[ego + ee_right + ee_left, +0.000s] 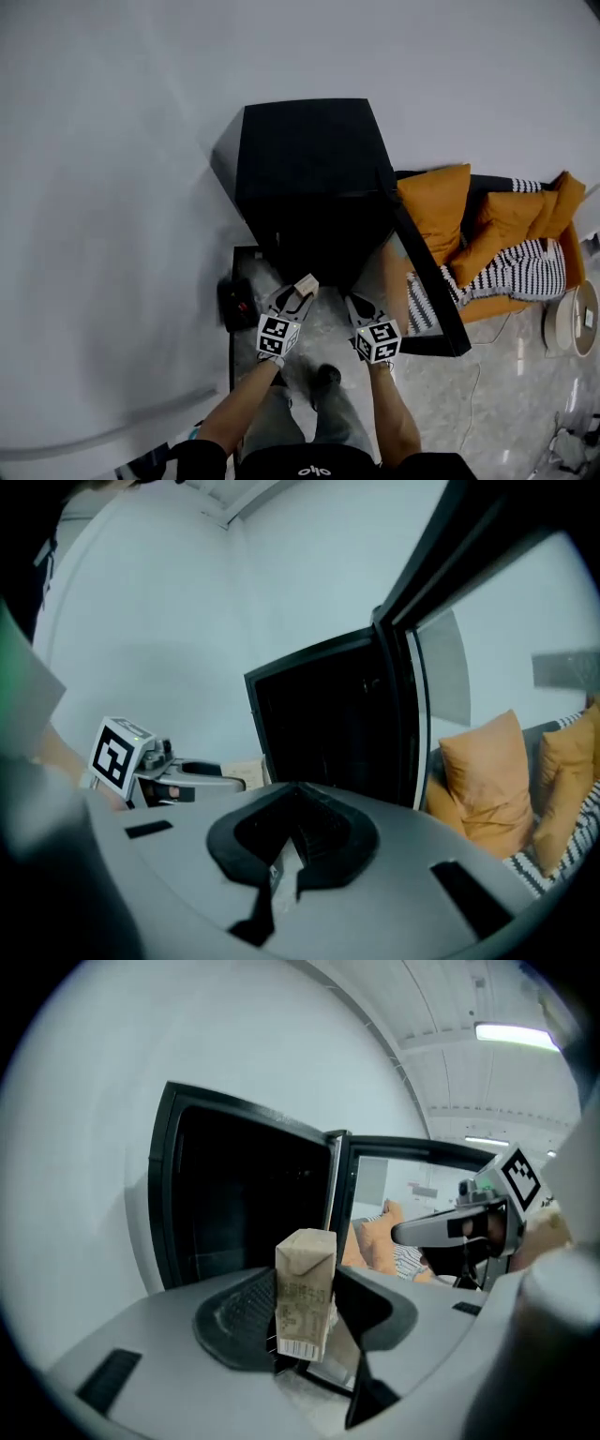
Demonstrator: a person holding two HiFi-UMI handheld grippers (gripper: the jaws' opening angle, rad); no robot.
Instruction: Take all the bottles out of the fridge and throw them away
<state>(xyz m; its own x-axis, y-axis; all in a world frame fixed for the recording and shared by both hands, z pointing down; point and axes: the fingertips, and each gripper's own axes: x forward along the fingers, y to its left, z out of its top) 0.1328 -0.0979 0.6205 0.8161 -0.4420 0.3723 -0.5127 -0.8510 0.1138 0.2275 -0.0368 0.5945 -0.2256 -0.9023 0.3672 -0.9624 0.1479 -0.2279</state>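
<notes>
The black fridge stands against the white wall with its glass door swung open to the right; its inside is dark and I cannot see any contents. My left gripper is shut on a small beige drink carton, held upright in front of the fridge opening. In the left gripper view the carton sits squeezed between the jaws of the left gripper. My right gripper hangs beside it, shut, with nothing held; in its own view the right gripper shows its jaws closed together.
An orange-cushioned sofa with a striped throw stands right of the open door. A small black object lies on the floor left of the fridge. A round side table is at the far right. The person's legs stand below the grippers.
</notes>
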